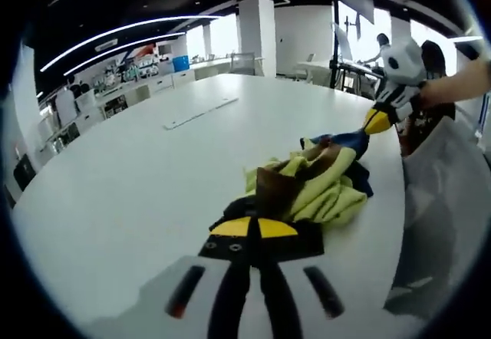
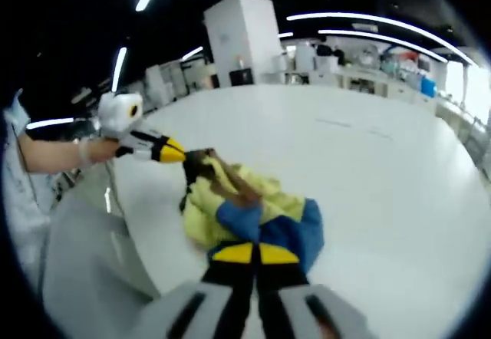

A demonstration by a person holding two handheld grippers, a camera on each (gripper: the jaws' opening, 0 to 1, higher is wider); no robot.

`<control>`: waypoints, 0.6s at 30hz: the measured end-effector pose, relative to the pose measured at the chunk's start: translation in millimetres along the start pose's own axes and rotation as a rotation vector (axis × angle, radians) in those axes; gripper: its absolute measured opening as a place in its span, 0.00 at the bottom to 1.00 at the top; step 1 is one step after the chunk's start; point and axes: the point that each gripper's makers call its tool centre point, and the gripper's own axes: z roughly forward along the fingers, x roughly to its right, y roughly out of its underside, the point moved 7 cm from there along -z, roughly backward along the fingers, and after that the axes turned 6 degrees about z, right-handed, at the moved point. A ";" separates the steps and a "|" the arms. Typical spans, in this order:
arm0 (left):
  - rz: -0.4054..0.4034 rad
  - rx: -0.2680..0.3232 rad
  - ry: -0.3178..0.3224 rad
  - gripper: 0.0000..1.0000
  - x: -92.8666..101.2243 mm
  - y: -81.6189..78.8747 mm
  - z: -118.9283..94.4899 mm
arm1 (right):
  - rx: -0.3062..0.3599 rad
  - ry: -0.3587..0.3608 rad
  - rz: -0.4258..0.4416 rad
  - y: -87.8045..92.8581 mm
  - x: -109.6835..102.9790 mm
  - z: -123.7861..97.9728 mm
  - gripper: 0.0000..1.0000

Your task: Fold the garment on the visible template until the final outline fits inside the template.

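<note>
A crumpled garment (image 1: 326, 189), yellow-green with blue and brown parts, lies bunched near the edge of a white table (image 1: 138, 170). In the left gripper view my left gripper (image 1: 257, 228) is shut on the garment's dark brown end. My right gripper (image 1: 376, 121) comes in from the right, held by a hand, and pinches the blue end. In the right gripper view my right gripper (image 2: 255, 253) is shut on the blue cloth of the garment (image 2: 201, 212), and my left gripper (image 2: 178, 153) holds the brown end at the far side.
A thin pale strip (image 1: 201, 113) lies flat farther out on the table. The table's rounded edge (image 2: 130, 224) runs close beside the garment, with grey floor below. A person's sleeve (image 2: 19, 178) is at the left. Desks and pillars stand in the background.
</note>
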 end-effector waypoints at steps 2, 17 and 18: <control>-0.018 0.020 0.005 0.00 -3.5 -10.4 -8.0 | 0.024 -0.005 0.004 -9.8 0.2 -7.3 0.00; -0.016 0.158 -0.045 0.00 -12.6 -75.5 -58.7 | 0.236 -0.046 -0.006 -89.7 -14.1 -69.9 0.00; -0.018 0.173 -0.046 0.00 -12.6 -79.6 -62.5 | 0.251 -0.050 -0.005 -95.1 -15.0 -75.5 0.00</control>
